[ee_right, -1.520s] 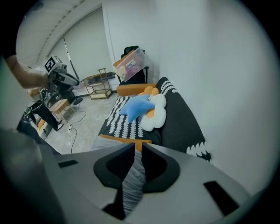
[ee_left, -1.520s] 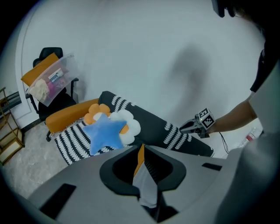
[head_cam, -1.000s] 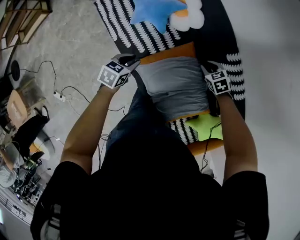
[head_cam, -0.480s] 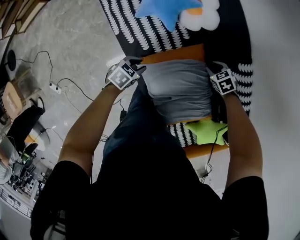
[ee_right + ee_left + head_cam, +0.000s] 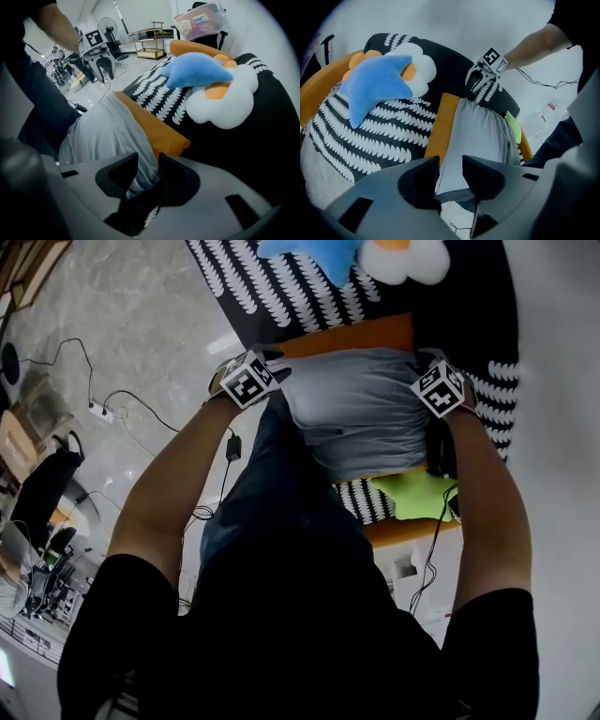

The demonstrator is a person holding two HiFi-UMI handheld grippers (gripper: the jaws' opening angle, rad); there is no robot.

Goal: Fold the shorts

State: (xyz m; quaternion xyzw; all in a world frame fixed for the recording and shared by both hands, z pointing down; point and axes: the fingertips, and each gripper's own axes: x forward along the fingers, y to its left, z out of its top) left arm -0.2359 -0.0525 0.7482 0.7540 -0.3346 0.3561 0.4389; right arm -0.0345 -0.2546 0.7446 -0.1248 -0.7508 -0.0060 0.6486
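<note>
With the grey shorts [image 5: 361,418] laid on the patterned cushion [image 5: 281,296], the left gripper [image 5: 451,165] and right gripper [image 5: 147,161], jaws just opened and standing apart with a cloth corner loose between each, are best lifted straight off so the fold is not dragged; no legible writing is seen.

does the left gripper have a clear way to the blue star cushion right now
Probably yes. The blue star cushion lies in the open beyond the left gripper, with only patterned cover between. Its jaws have just been opening, but the shorts' edge is between them.
</note>
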